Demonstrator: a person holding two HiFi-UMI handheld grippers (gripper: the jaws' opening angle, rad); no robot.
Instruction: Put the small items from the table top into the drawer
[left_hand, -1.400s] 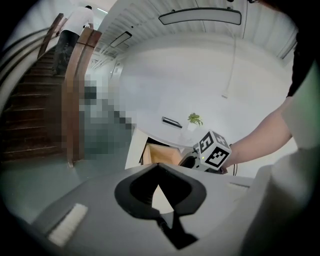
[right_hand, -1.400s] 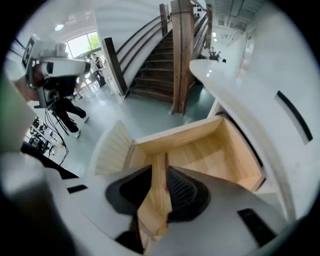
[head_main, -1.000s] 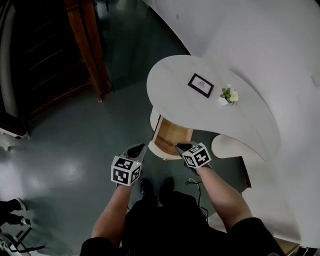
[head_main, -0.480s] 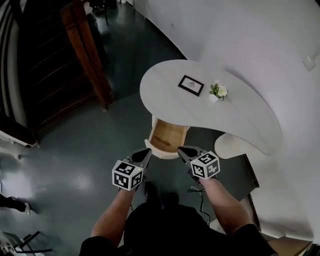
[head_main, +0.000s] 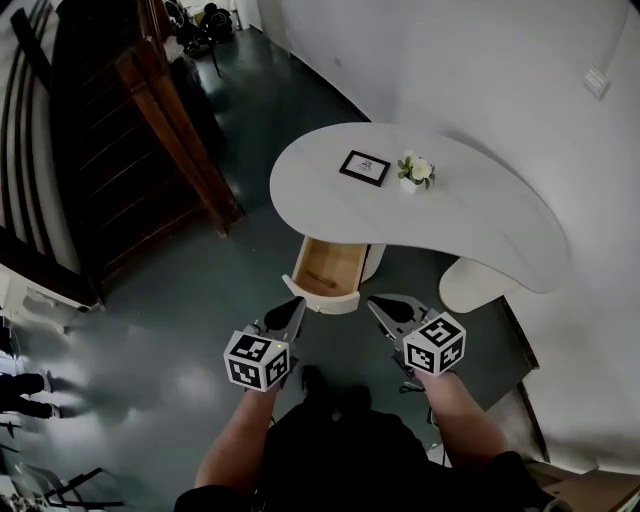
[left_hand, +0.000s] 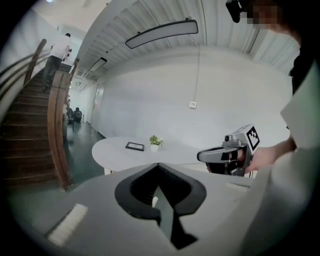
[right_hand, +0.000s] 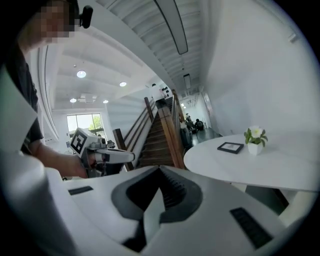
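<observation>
With left claw (head_main: 294, 304) and right claw (head_main: 376, 302) clenched empty at lower centre, step closer, open one, and reach past the open drawer (head_main: 330, 268) to the frame (head_main: 364, 167) and plant (head_main: 413, 172) on the counter (head_main: 480, 225), upper centre.

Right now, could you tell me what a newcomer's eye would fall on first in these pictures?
The white curved table by the wall stands out, with a black picture frame and a small potted plant on top and an open wooden drawer under its near edge. In front of it, the left gripper and right gripper hang above the floor, jaws together, holding nothing.
</observation>
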